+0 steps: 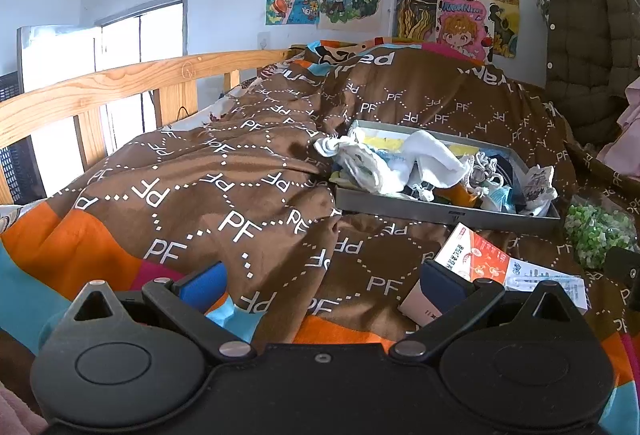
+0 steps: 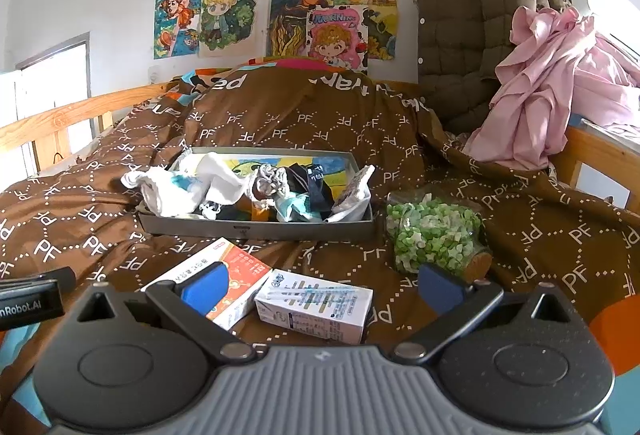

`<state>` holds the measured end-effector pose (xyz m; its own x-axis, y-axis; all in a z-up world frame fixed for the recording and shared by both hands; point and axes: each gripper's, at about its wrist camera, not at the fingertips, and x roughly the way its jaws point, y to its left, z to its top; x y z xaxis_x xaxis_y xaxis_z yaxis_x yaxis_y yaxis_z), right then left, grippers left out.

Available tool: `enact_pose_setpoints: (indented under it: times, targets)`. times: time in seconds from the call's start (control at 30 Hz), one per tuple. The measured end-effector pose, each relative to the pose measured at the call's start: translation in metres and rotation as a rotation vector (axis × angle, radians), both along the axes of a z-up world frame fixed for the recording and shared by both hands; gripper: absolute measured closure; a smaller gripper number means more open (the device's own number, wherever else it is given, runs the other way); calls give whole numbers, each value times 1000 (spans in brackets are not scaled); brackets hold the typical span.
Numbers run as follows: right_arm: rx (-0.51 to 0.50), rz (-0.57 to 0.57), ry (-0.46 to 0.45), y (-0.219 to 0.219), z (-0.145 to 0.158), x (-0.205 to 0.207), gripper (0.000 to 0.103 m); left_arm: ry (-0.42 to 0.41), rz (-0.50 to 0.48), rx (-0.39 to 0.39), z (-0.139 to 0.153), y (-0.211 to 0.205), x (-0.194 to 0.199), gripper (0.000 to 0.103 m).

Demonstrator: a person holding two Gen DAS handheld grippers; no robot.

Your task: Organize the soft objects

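Note:
A shallow grey box lid (image 2: 256, 229) lies on the brown patterned quilt, also in the left wrist view (image 1: 444, 213). It holds a jumble of soft items: white socks (image 2: 224, 183), a dark sock (image 2: 310, 187) and small patterned cloths (image 1: 538, 187). My left gripper (image 1: 322, 281) is open and empty, low over the quilt, left of and nearer than the lid. My right gripper (image 2: 324, 283) is open and empty, hovering over two small cartons in front of the lid.
An orange-and-white carton (image 2: 236, 271) and a white carton (image 2: 316, 309) lie in front of the lid. A bag of green-white pieces (image 2: 434, 235) lies to the right. A pink cloth (image 2: 548, 83) and olive quilted jacket (image 2: 472, 35) hang at right. A wooden rail (image 1: 100, 91) borders the left.

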<state>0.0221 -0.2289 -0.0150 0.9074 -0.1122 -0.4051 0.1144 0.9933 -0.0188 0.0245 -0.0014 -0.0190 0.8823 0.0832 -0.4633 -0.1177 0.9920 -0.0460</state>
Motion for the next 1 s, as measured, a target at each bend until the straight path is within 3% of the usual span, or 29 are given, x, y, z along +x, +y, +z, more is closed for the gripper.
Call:
enact_pose_setpoints:
  times: [1.0]
  targets:
    - [-1,-17,33,-3,-5,4,0,4,-1,1,-1,0,0,1]
